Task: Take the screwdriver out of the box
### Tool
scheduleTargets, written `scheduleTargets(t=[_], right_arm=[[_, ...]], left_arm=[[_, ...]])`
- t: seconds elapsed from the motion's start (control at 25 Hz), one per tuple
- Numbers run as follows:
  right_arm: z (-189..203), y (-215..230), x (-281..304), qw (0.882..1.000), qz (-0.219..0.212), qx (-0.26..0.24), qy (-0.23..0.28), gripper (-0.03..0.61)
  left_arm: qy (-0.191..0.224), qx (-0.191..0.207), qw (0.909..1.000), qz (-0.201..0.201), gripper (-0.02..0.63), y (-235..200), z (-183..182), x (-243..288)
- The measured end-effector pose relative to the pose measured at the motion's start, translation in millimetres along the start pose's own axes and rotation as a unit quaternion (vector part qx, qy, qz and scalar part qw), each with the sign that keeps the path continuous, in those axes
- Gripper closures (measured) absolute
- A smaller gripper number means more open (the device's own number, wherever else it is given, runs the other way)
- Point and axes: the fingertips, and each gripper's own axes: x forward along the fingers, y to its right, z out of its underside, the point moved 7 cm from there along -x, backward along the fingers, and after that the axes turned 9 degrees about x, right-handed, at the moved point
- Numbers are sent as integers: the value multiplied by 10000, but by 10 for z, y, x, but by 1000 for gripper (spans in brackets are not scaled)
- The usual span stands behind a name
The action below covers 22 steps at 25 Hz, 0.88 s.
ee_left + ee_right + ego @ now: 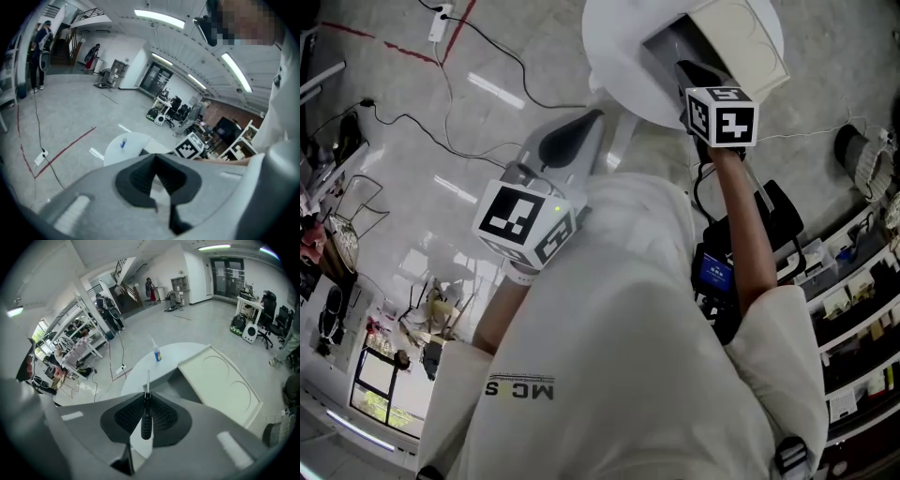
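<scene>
My right gripper (146,397) is shut on a black-handled screwdriver (146,420), whose thin metal shaft sticks out past the jaw tips toward the round white table (150,369). In the head view this gripper (696,77) hovers over the grey box (673,42), whose cream lid (741,42) stands open. The box (180,380) and its lid (220,380) lie just ahead of the jaws in the right gripper view. My left gripper (156,161) is shut on nothing and is held back from the table (117,149), lower left of it in the head view (581,127).
A small bottle with a blue label (157,355) stands on the table's far side, and shows in the left gripper view (123,142). Cables and a power strip (441,21) lie on the floor. Shelves (858,291) stand at the right. People stand far off (110,310).
</scene>
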Motion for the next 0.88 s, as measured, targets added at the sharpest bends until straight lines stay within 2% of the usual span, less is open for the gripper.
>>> scheduleTargets(t=[0.48,0.88], right_arm=[[-91,-379,-985,9953,56,169,955,540],[-253,-694,-1878,9803,106,125,1970,540]], left_arm=[[333,388,9986,166,614,206,-261,-283],[739,582,9954,182,614,254,-532,-493]])
